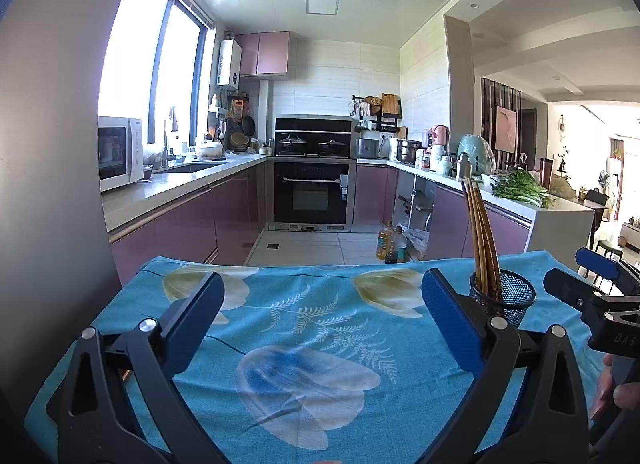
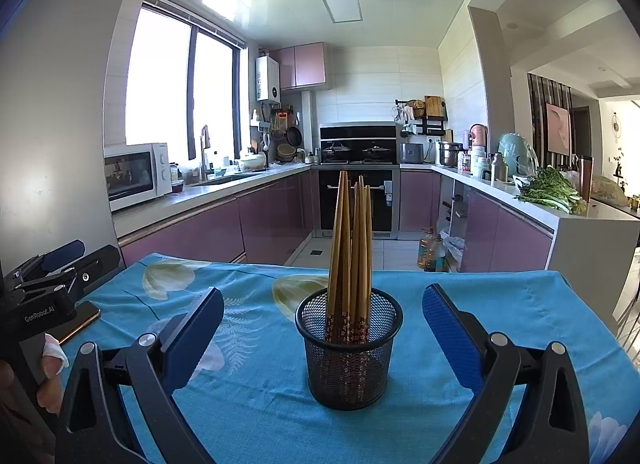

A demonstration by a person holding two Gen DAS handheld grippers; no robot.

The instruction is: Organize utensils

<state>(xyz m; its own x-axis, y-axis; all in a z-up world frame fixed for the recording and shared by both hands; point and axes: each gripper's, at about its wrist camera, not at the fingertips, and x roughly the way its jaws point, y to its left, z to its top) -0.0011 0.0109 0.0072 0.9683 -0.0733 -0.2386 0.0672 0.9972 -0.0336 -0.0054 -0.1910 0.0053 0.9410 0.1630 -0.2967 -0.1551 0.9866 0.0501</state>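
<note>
A black mesh cup [image 2: 349,348] stands upright on the blue flowered tablecloth [image 2: 256,416] with several wooden chopsticks [image 2: 352,248] standing in it, tips up. My right gripper [image 2: 323,316] is open, its blue pads on either side of the cup and not touching it. In the left wrist view the same cup [image 1: 505,296] and chopsticks [image 1: 482,232] sit just right of the right pad. My left gripper [image 1: 323,304] is open over bare cloth [image 1: 320,344] with nothing between its fingers.
A phone [image 2: 78,322] lies at the cloth's left edge under the left gripper body [image 2: 44,296]. A person's hand [image 1: 616,388] holds the right gripper [image 1: 592,284]. Beyond the table's far edge are floor, oil bottles [image 2: 431,250] and purple kitchen cabinets [image 2: 224,232].
</note>
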